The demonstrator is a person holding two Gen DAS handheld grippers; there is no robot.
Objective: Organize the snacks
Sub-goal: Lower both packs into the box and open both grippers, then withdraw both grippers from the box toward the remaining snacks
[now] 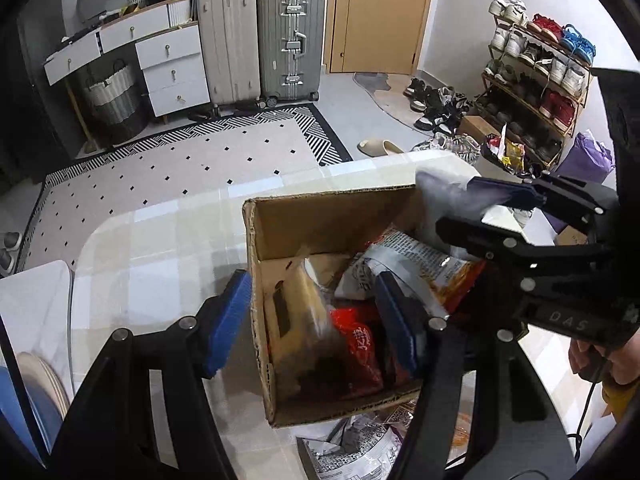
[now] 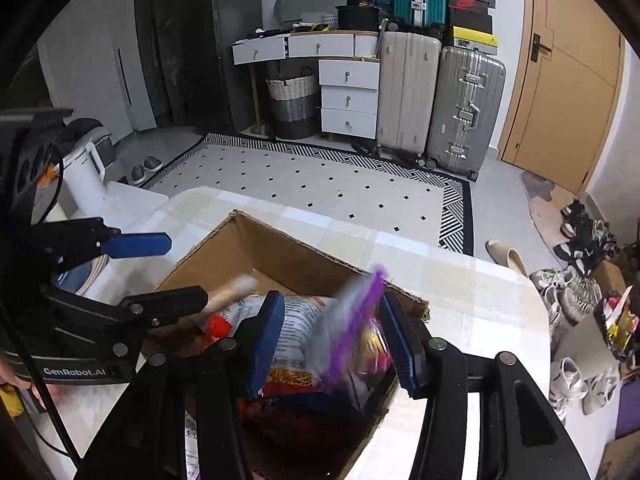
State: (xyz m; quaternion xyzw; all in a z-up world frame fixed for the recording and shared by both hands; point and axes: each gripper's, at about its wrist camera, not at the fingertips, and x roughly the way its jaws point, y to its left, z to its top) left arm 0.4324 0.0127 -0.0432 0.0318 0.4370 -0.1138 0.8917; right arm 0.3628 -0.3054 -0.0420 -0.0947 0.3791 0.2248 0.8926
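Note:
An open cardboard box point(image 1: 332, 216) stands on the pale table point(image 1: 160, 248) and holds several snack packets, among them a red one point(image 1: 360, 348) and an orange-and-white one point(image 1: 412, 256). My left gripper point(image 1: 316, 320) is open, its jaws astride the box's left wall. My right gripper point(image 2: 332, 340) is open over the box point(image 2: 264, 248); a purple-and-clear packet point(image 2: 352, 320) is blurred between its jaws, apparently falling. The right gripper also shows in the left wrist view point(image 1: 480, 208), with the grey blurred packet point(image 1: 444, 196) at its tips. The left gripper shows at the left of the right wrist view point(image 2: 176, 268).
More snack packets point(image 1: 360, 444) lie on the table in front of the box. A white chair point(image 1: 32, 304) stands left of the table. Beyond are a patterned rug point(image 1: 168, 168), suitcases point(image 1: 288, 40), drawers, a shoe rack point(image 1: 532, 76) and a door.

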